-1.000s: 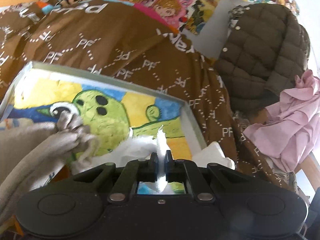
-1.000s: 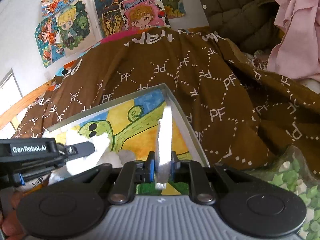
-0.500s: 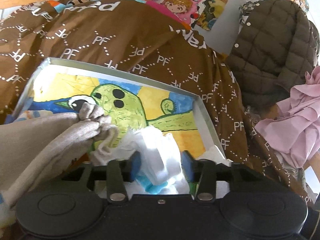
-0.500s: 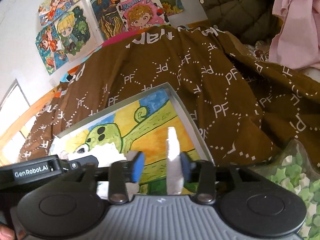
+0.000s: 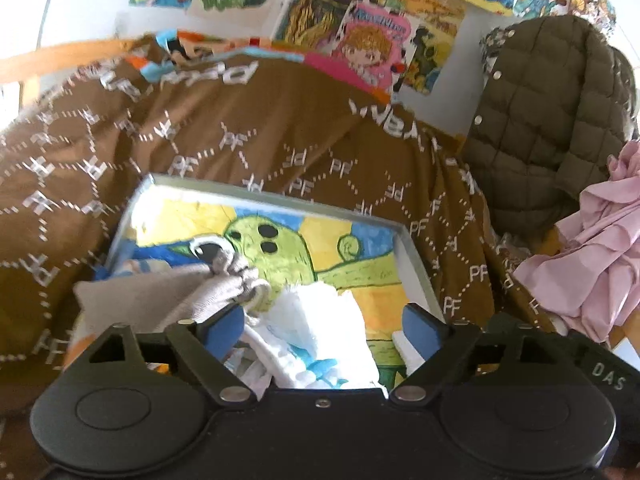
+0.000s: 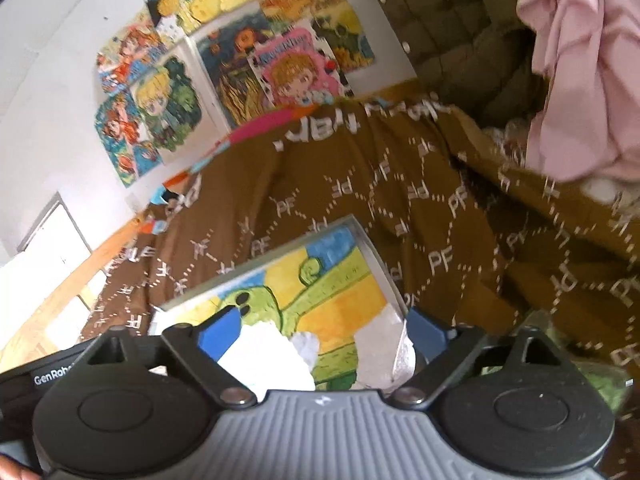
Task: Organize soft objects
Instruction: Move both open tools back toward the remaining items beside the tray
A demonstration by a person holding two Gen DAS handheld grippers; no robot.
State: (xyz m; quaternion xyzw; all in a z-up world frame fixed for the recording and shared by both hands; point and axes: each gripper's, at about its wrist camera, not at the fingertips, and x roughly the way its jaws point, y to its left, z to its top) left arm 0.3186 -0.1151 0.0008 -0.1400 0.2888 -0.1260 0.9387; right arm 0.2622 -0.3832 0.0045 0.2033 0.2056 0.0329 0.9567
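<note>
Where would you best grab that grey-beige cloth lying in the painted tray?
Probably the bunched, knotted end of the grey-beige cloth, which sticks up above the tray floor, offering a thick fold. Come from above and the near side, avoiding the white cloth beside it.

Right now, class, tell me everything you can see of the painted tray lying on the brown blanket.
The tray is shallow and rectangular, with thin grey walls that look like metal or card. Its floor carries a bright painting: a green spotted creature on yellow and blue. It lies flat on the brown blanket. Inside it rest a white cloth and a beige cloth, which cover its near part. Neither pair of tongs touches it.
</note>
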